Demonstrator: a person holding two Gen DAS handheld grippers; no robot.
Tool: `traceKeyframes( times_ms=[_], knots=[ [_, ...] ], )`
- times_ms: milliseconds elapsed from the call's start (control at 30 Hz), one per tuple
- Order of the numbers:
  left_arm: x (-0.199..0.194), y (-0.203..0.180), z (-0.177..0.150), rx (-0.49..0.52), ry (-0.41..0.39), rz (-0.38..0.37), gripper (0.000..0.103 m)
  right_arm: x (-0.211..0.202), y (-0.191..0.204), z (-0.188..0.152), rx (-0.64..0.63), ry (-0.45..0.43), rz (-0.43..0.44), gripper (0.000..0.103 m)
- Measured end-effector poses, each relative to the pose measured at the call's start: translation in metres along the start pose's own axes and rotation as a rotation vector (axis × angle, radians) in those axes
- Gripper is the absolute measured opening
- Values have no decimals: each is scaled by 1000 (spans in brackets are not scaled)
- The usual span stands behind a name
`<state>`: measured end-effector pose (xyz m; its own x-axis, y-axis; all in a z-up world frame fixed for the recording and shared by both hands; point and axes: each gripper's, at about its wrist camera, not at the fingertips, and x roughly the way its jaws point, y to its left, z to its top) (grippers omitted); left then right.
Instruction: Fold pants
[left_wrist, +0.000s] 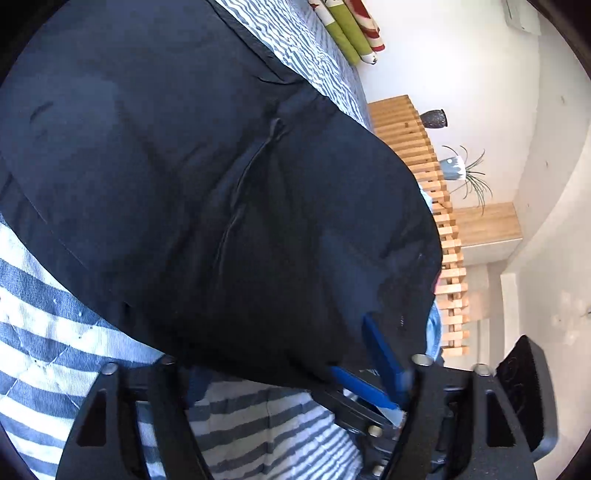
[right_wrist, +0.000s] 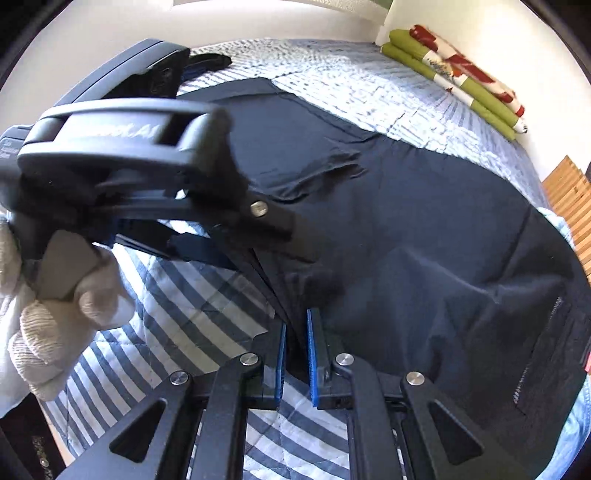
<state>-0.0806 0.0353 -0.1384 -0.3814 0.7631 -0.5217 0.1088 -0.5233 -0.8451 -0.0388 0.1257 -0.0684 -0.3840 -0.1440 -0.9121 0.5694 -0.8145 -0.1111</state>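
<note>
The right gripper's (right_wrist: 295, 325) fingers pinch the navy pants' (right_wrist: 424, 221) edge.

A bedroom in a private home: a bed covered by a quilted blue-and-white striped bedspread (right_wrist: 177, 306) fills most of both views, with dark navy pants (right_wrist: 424, 236) spread across it. At the bed's far corner, against a plain white wall (left_wrist: 443, 55), lies a folded green, red and white blanket (right_wrist: 458, 77). Beside the bed stands a piece of light slatted wood furniture (left_wrist: 417, 147), carrying a dark speckled vase (left_wrist: 435, 119) and a pale blue pot holding a spiky green plant (left_wrist: 456, 168), next to a low wooden cabinet (left_wrist: 487, 221). Daylight falls brightly across the bedding and the walls.
</note>
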Motion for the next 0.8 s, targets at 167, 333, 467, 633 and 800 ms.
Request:
traceKeyframes(
  times_ms=[167,333,467,633,800],
  knots=[
    [6,6,3,2,-7,22,31,-26,-36,4,-4,15,79,18],
    [15,11,4,7,-15,48,15,-53,-99,63,44,-68,47,40],
    [20,7,5,44,-18,62,12,-19,-132,130,33,-52,60,59],
    [19,12,4,47,-7,48,8,52,-136,183,-71,88,100,59],
    [22,6,4,69,-9,66,7,114,-128,189,-201,256,140,59]
  ],
)
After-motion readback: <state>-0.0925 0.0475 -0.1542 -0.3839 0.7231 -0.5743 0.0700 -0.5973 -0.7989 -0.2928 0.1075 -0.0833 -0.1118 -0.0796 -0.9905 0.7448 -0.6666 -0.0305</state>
